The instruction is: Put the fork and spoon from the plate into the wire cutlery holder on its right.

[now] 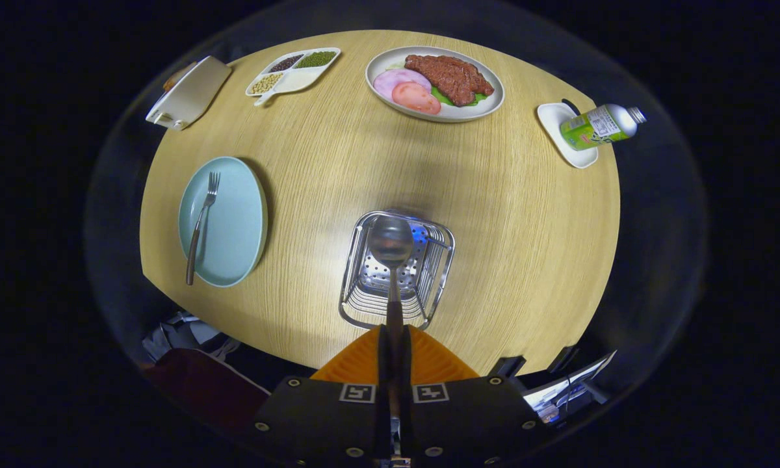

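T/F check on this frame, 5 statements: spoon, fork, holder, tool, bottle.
1. The tool is shut on the spoon. True.
2. The fork is already in the wire cutlery holder. False: it lies on the blue plate.
3. The spoon's bowl is above the wire cutlery holder. True.
4. The green bottle stands upright. False: it lies on its side on a small white dish.
5. The blue plate holds meat. False: the meat is on the white plate beyond the holder.

meat platter (458, 112) | 3-part bean dish (292, 81) | bottle (599, 125) on small dish (562, 116)
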Demonstrator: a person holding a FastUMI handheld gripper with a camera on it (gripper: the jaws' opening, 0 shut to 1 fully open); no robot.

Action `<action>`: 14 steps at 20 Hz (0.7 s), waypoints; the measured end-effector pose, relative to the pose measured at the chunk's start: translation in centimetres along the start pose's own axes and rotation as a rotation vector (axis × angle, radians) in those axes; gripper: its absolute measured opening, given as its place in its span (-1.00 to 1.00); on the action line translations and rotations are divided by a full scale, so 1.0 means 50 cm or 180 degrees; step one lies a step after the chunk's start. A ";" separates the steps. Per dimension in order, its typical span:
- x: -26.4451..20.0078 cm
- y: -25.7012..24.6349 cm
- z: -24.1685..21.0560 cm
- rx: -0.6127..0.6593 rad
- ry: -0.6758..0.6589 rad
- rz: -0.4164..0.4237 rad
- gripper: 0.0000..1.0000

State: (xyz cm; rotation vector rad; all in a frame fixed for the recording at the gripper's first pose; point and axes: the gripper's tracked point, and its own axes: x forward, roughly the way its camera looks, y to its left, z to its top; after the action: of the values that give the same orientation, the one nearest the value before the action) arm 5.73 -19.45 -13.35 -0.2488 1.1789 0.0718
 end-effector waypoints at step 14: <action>-0.016 0.020 -0.010 0.0013 0.0032 0.0052 -0.23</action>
State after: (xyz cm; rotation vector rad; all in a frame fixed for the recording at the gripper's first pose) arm 4.79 -18.54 -12.95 -0.2361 1.1911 0.0826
